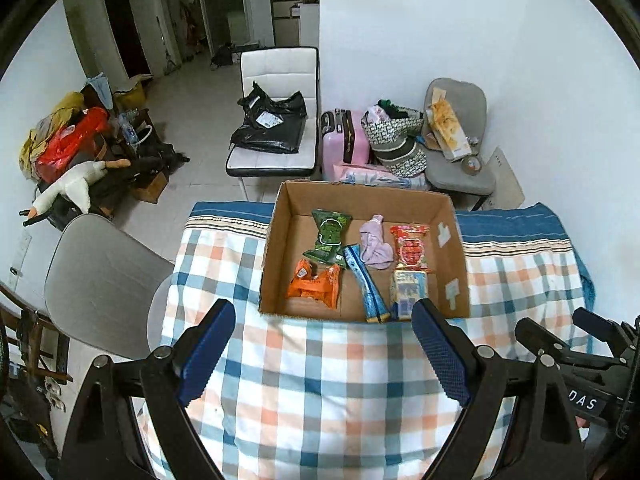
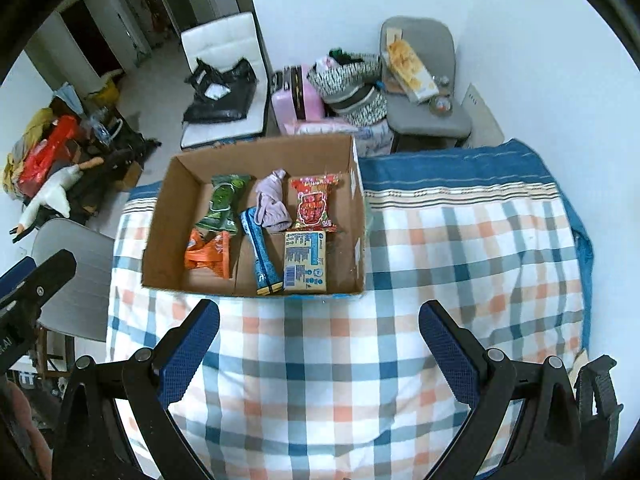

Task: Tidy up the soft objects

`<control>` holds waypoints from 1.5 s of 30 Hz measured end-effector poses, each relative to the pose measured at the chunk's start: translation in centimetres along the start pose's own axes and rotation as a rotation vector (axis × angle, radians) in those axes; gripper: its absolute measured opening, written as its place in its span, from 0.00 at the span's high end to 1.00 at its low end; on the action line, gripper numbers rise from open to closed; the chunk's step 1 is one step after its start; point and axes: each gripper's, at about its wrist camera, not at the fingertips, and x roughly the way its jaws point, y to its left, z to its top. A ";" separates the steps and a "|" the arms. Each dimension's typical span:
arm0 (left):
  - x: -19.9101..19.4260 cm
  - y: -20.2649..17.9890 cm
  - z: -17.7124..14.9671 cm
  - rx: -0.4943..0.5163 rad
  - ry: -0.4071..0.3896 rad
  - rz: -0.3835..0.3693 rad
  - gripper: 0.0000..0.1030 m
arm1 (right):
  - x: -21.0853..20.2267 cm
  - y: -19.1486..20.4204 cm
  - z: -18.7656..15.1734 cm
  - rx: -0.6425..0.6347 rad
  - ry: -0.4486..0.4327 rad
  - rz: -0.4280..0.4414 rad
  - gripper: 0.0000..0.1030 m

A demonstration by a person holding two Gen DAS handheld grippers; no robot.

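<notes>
Checked cloth (image 1: 320, 392) covers the table, with a cluttered room beyond. From the left wrist view, I see my left claw (image 1: 324, 344) spread wide and empty, hanging above the cloth just near of the cardboard box (image 1: 276, 240). Inside lie a green packet (image 1: 329, 240), orange packet (image 1: 318, 282), blue tube (image 1: 366, 284), lilac cloth (image 1: 374, 246), red packet (image 1: 412, 246) and a pale packet (image 1: 408, 290), gathered flat, so sorting looks finished. From the right wrist view, my right claw (image 2: 320, 340) is likewise spread, gripping nothing.
</notes>
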 end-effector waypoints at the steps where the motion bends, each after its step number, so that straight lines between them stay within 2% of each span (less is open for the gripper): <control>1: -1.0 -0.1 -0.3 -0.001 -0.009 0.005 0.12 | -1.2 -0.2 -0.4 -0.001 -0.014 -0.001 0.01; 12: -8.2 0.1 -2.5 0.009 -0.097 0.027 0.12 | -10.6 0.0 -3.5 -0.024 -0.115 0.031 0.01; 20: -10.4 0.4 -3.3 -0.007 -0.126 0.022 0.12 | -15.3 0.5 -4.5 -0.048 -0.191 0.021 0.01; 27: -10.6 0.3 -3.4 -0.008 -0.124 0.023 0.12 | -16.9 0.9 -4.9 -0.063 -0.216 0.014 0.01; 45: -11.1 0.5 -3.6 -0.009 -0.136 0.024 0.12 | -17.0 0.9 -4.9 -0.068 -0.221 -0.008 0.01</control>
